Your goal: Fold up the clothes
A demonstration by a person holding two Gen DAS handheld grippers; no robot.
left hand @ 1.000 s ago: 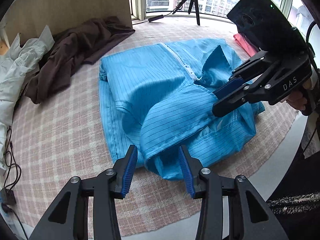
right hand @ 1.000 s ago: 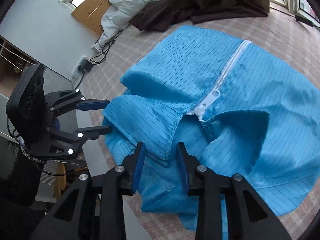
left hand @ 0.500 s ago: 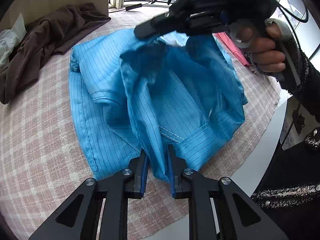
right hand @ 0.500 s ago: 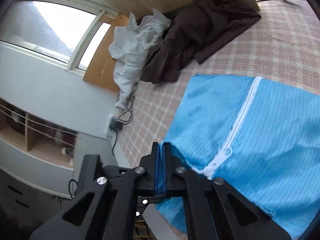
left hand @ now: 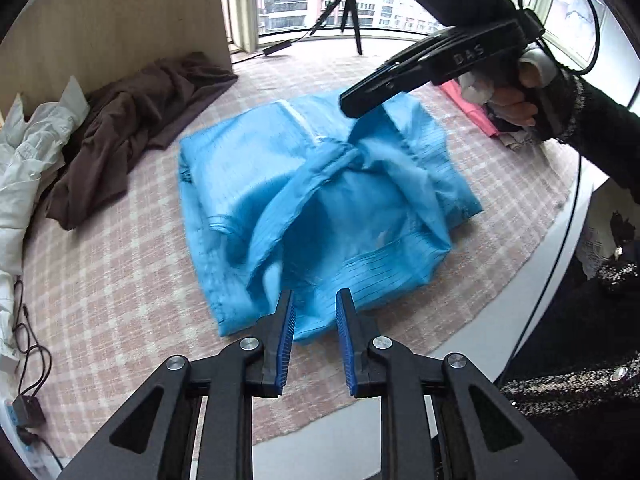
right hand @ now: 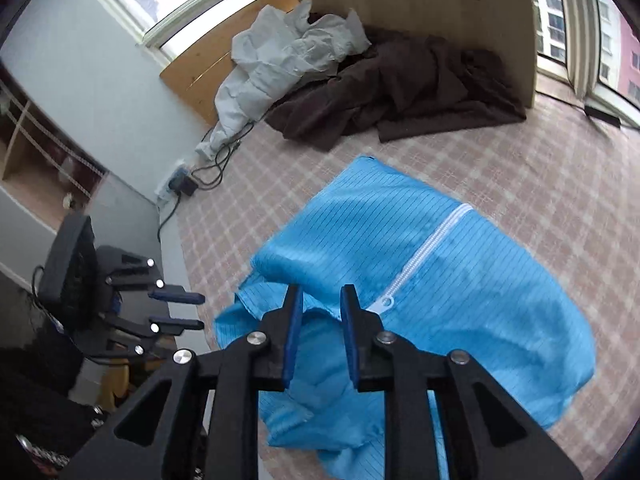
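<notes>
A blue striped garment with a white zipper lies partly folded and blurred on the pink checked cloth; it also shows in the right wrist view. My left gripper is open above the garment's near edge, holding nothing. My right gripper is open above the garment's rumpled near part, its pads apart and empty. In the left wrist view the right gripper hovers over the far right of the garment. In the right wrist view the left gripper is at the left, beside the table edge.
A brown garment and a white one are heaped at the far left by a wooden panel. A pink item lies at the far right. Cables and a power strip lie at the table's edge. A tripod stands by the window.
Both grippers were shut on the blue garment half a second ago and lifted it; now both have opened and the cloth has dropped back onto the table.
</notes>
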